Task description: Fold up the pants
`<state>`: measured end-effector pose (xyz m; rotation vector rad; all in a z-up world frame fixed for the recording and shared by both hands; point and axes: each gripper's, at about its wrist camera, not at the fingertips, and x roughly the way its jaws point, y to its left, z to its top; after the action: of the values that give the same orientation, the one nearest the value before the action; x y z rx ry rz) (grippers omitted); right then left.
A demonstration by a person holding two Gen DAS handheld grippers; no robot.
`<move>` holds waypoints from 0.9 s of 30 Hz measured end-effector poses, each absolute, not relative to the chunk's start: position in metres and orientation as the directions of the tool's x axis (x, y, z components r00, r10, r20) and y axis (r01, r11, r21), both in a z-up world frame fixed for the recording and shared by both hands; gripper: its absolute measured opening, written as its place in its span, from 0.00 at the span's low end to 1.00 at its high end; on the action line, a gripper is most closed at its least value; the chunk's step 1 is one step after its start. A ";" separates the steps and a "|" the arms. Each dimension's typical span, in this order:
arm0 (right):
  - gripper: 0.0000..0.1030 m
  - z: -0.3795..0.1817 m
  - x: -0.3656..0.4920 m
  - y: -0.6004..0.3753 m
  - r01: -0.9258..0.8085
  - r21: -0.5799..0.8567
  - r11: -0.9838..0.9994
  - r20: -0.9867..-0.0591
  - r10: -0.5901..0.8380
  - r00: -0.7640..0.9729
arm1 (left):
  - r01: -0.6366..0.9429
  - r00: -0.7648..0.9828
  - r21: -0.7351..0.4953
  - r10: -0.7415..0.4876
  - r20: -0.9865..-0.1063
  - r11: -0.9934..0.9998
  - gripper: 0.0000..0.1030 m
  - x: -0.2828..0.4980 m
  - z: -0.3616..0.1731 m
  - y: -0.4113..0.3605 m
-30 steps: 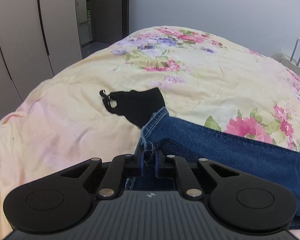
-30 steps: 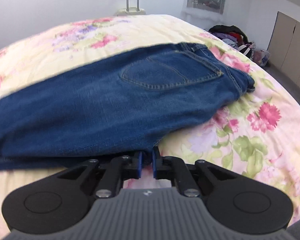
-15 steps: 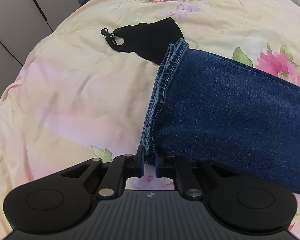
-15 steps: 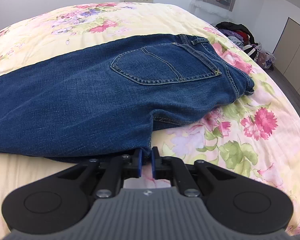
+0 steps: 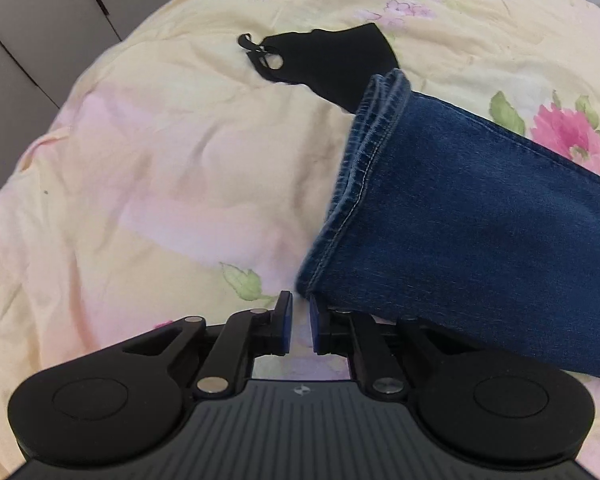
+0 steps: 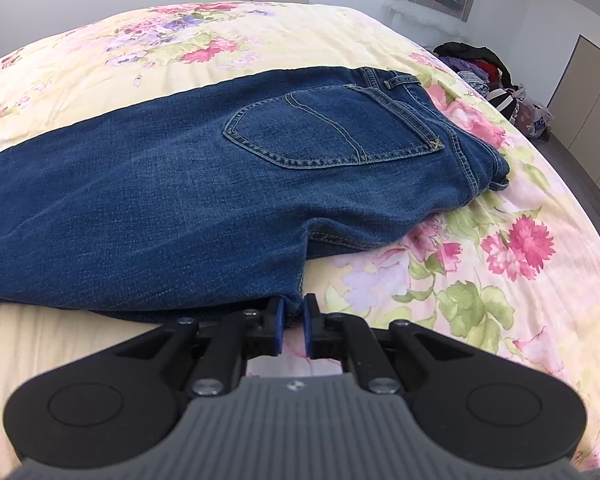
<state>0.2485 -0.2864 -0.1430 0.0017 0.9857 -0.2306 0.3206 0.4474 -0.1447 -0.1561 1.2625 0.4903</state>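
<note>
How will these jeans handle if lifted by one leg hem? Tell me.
The jeans will likely flop and drape, since they lie limp, following the bedspread. The thick stitched hem probably grips well, not slippery. Doubled denim layers suggest some weight.

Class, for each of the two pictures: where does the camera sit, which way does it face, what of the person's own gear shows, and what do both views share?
Left wrist: sits on the left gripper, angled steeply down at the jeans' leg hem and a black mask.
Right wrist: sits on the right gripper, facing across the bed at the seat pocket.
Shared: the jeans and floral quilt.
</note>
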 end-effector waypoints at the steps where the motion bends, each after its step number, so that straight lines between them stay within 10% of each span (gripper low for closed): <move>1: 0.02 -0.142 0.248 -0.286 0.193 -0.101 0.976 -0.826 -0.191 0.531 | -0.432 0.189 0.213 0.319 -0.929 0.877 0.13 0.320 -0.146 0.448; 16: 0.19 -0.092 0.232 -0.342 0.234 -0.063 0.970 -0.832 -0.181 0.525 | -0.342 0.477 0.102 0.266 -0.838 0.934 0.17 0.329 -0.105 0.397; 27: 0.42 -0.110 0.292 -0.526 0.532 0.423 0.733 -0.754 -0.041 0.655 | -0.346 0.415 0.098 0.245 -0.876 0.933 0.17 0.366 -0.162 0.353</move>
<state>0.2925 -0.5256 -0.1104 0.6822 0.7991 -0.3547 0.3657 0.3532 -0.1625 -0.1040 1.0817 0.3723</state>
